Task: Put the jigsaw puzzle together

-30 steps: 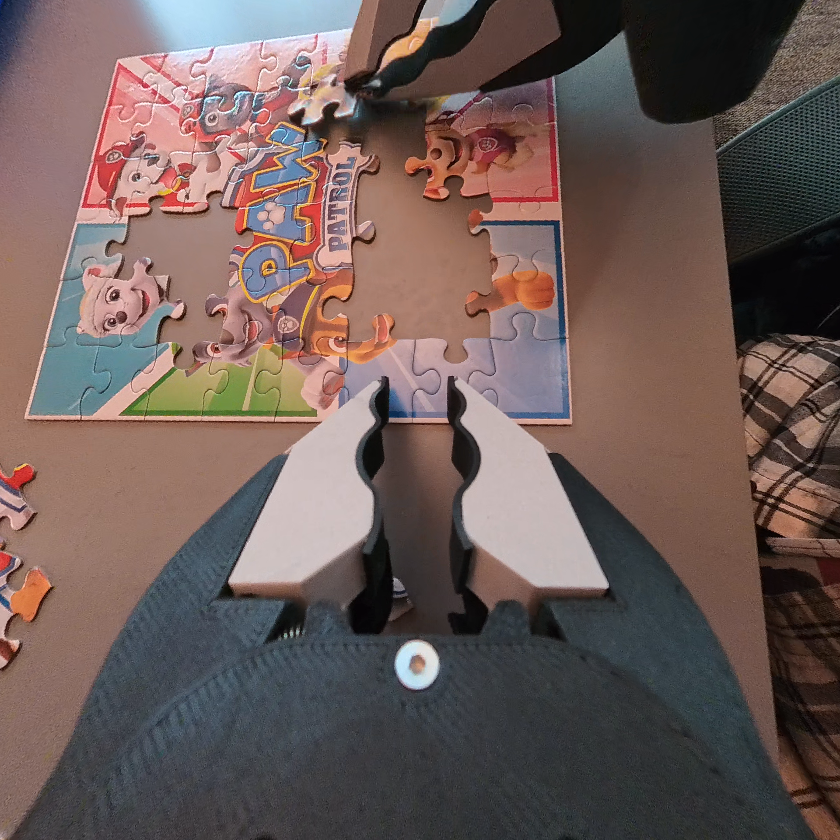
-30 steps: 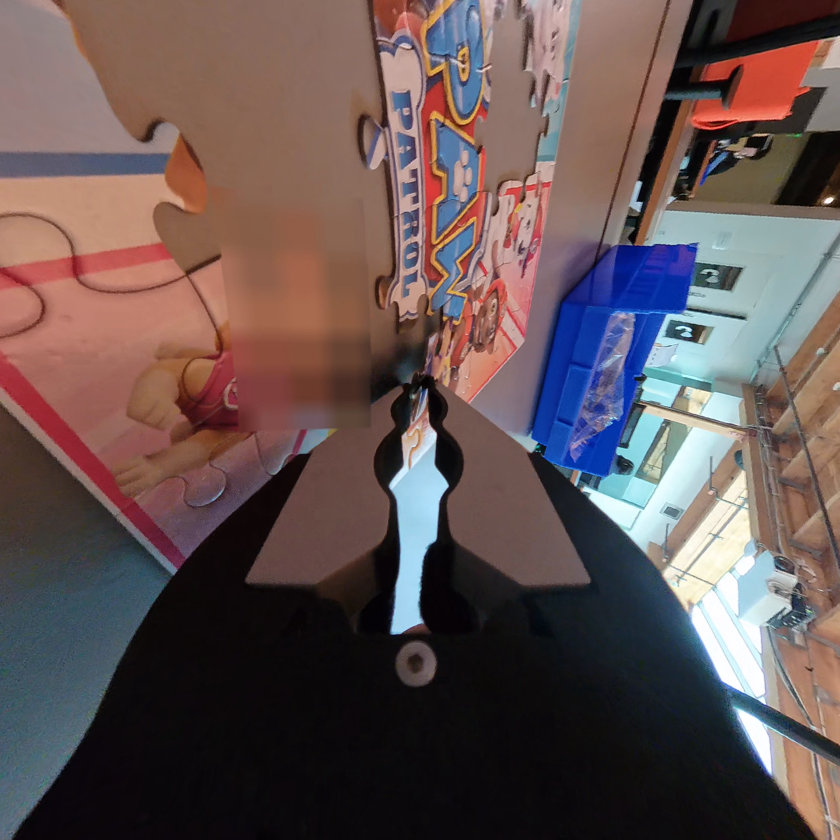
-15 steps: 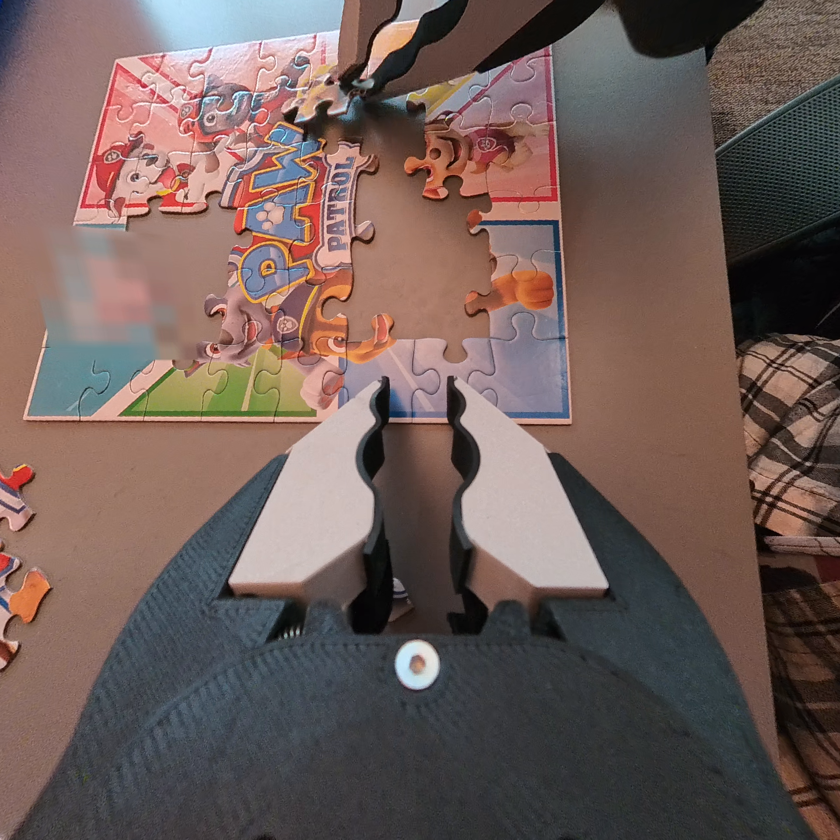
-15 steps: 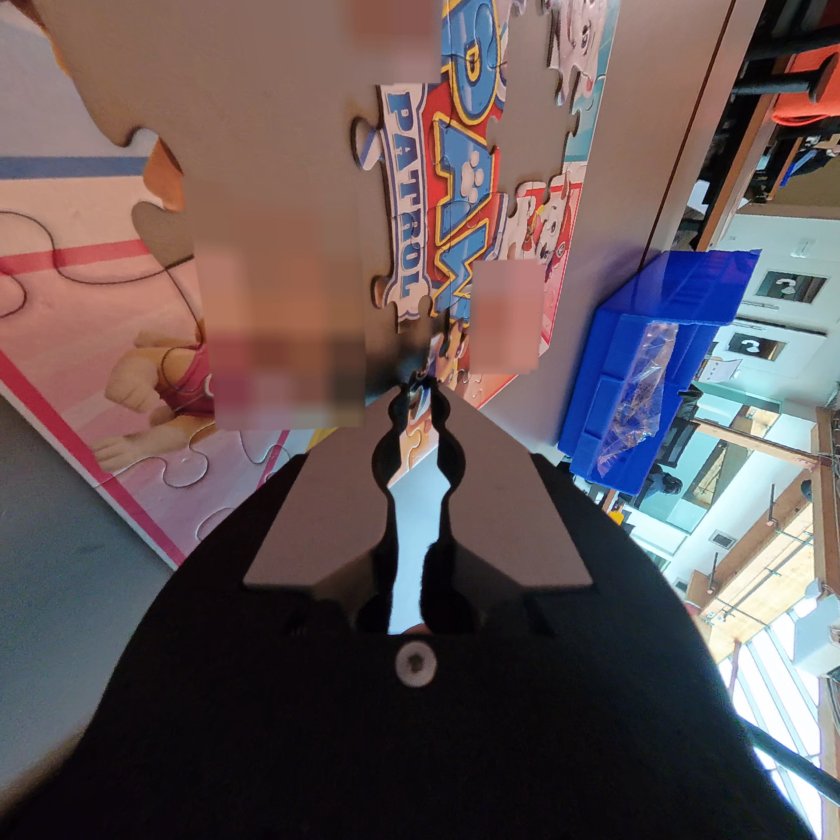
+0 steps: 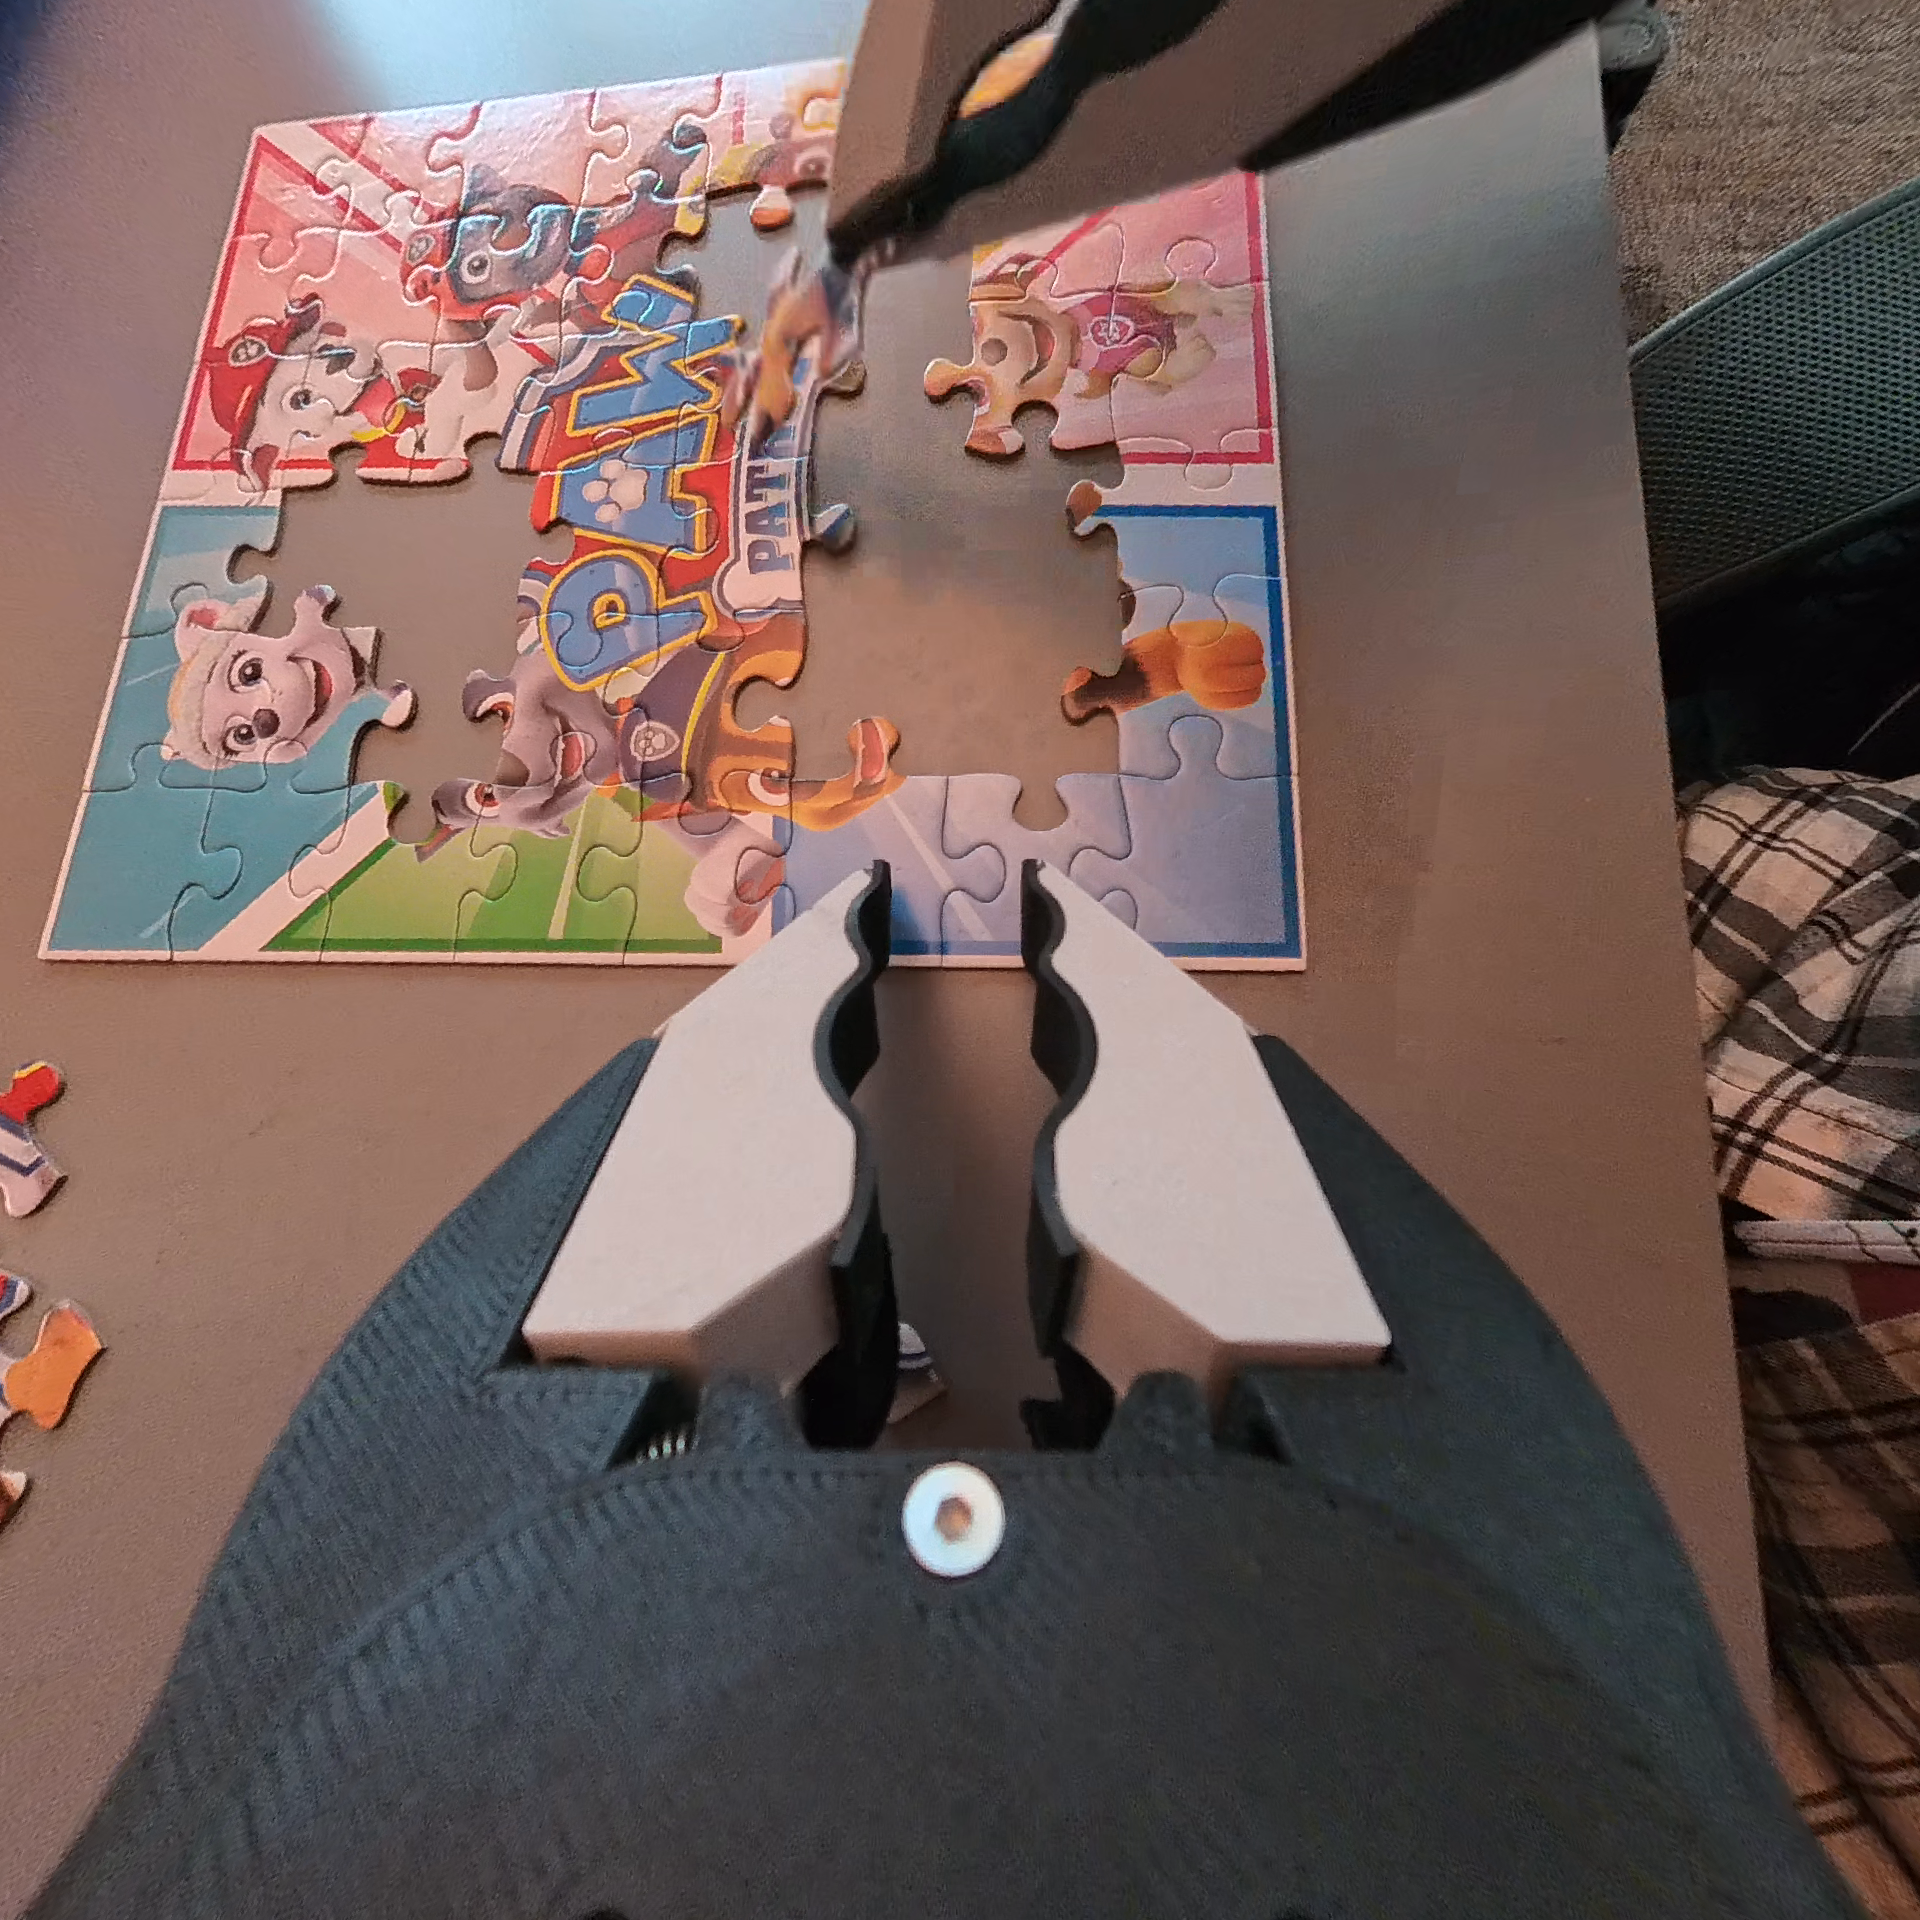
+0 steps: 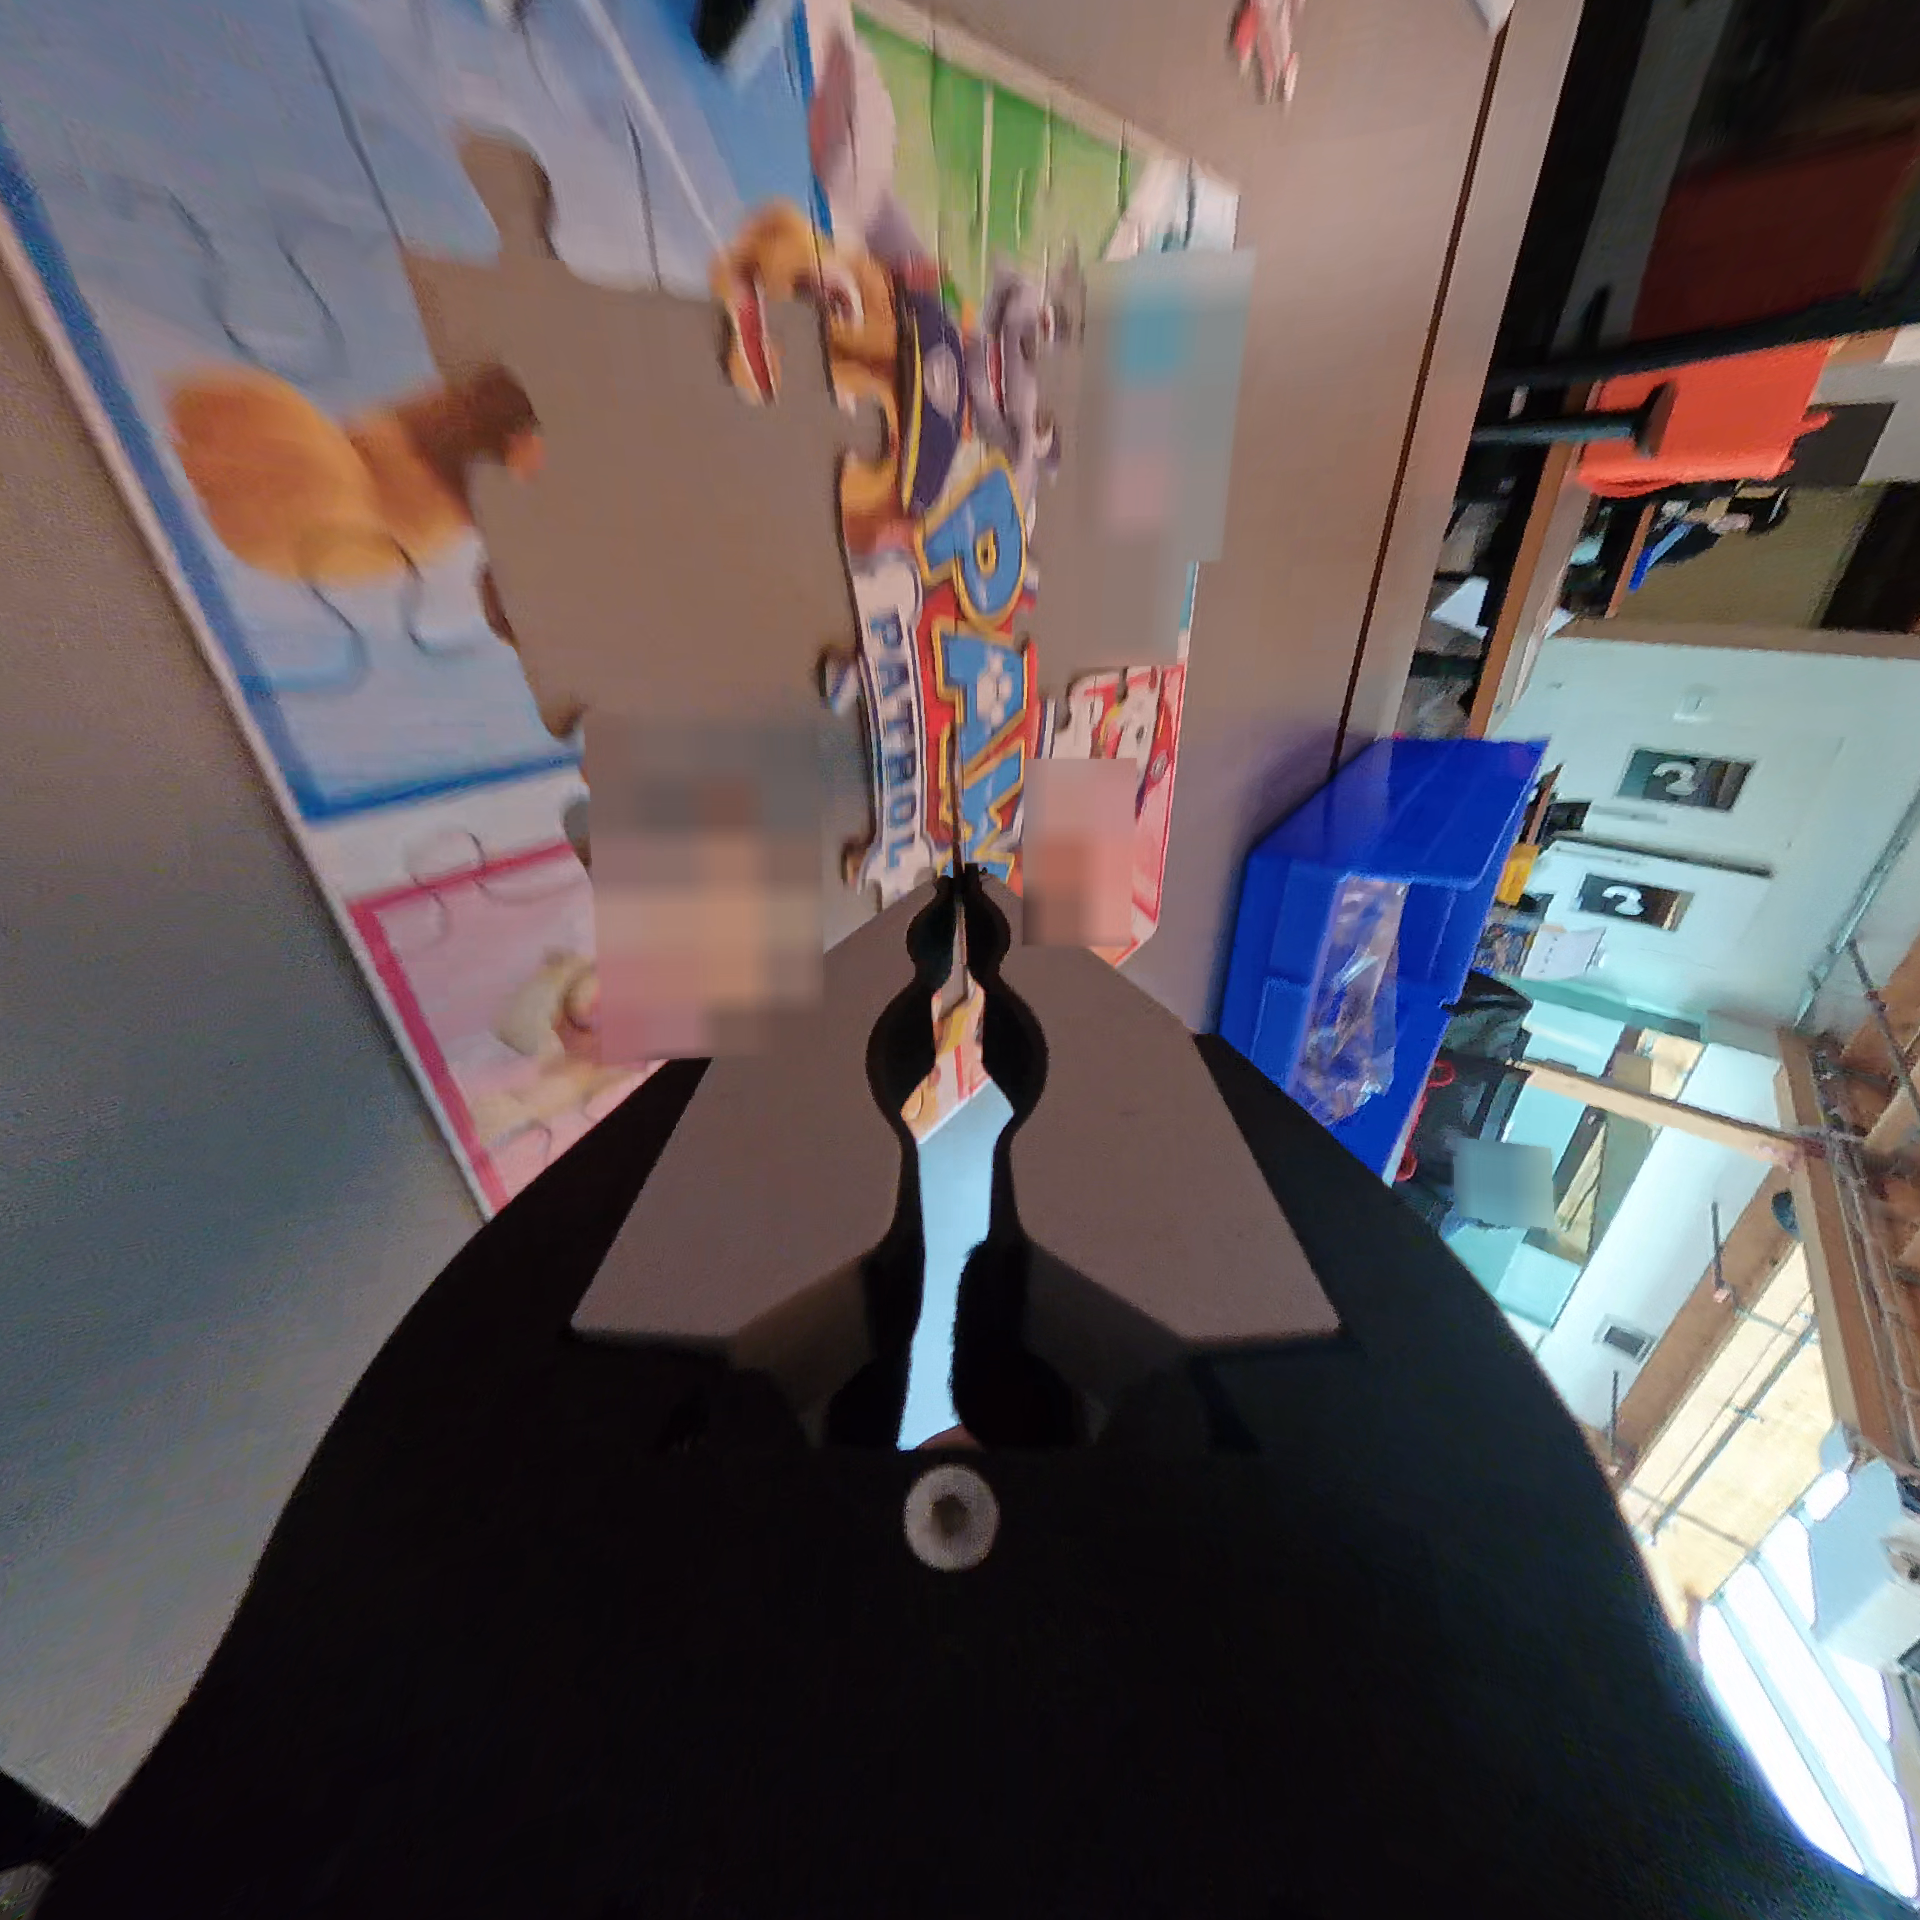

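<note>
The left gripper [image 5: 956,883] points level at the bottom edge of the jigsaw puzzle [image 5: 675,540], fingers parted and empty. From the upper right, the right gripper [image 5: 857,223] slants down, pinching a puzzle piece [image 5: 795,332] that dangles over the central gap on the table [image 5: 1455,727].

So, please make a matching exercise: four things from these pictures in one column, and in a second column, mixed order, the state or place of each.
Things:
1. left tool
2. right tool
3. loose pieces
4. blue bin

States or places:
A. on the table, left of the assembled puzzle
B. shut on a puzzle piece
C. open, holding nothing
D. beyond the table's edge

Pairs: 1-C, 2-B, 3-A, 4-D
</note>
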Motion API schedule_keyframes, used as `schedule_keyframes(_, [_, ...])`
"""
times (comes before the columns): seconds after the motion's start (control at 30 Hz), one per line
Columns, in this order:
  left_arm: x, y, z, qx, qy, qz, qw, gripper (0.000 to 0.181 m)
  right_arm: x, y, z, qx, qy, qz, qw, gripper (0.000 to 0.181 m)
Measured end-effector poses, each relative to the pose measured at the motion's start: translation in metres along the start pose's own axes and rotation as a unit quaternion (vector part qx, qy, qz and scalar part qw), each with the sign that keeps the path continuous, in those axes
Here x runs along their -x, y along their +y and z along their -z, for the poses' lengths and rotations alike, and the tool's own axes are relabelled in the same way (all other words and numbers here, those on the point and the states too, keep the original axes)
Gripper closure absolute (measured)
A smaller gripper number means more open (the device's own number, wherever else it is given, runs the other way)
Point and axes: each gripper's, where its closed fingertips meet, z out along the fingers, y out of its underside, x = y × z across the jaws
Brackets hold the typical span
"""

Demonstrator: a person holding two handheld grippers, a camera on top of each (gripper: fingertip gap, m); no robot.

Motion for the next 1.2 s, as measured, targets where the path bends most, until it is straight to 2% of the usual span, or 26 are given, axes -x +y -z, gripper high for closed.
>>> schedule_keyframes(0.1, [0.0, 0.0, 0.0, -0.001, 0.001, 0.001, 1.0, 0.157, 0.004, -0.034, 0.005, -0.035, 0.006, -0.003, 0.999, 0.181])
schedule_keyframes(0.23, [0.0, 0.0, 0.0, -0.001, 0.001, 0.001, 1.0, 0.158, 0.015, -0.055, -0.004, -0.03, 0.002, 0.001, 1.0, 0.181])
schedule_keyframes(0.57, [0.002, 0.001, 0.0, 0.0, -0.003, 0.0, 1.0, 0.161, 0.031, -0.059, -0.016, 0.03, -0.044, 0.021, 0.998, 0.174])
schedule_keyframes(0.83, [0.003, 0.001, 0.0, -0.001, -0.001, 0.003, 1.0, 0.16, 0.031, -0.058, -0.014, 0.026, -0.099, 0.001, 0.995, 0.167])
schedule_keyframes(1.13, [0.004, 0.001, 0.001, 0.001, -0.002, 0.003, 1.0, 0.158, 0.03, -0.054, -0.006, 0.025, -0.157, -0.021, 0.987, 0.147])
schedule_keyframes(1.2, [0.004, 0.001, 0.001, 0.001, -0.003, 0.002, 1.0, 0.158, 0.028, -0.059, 0.0, -0.004, -0.178, -0.054, 0.983, 0.15])
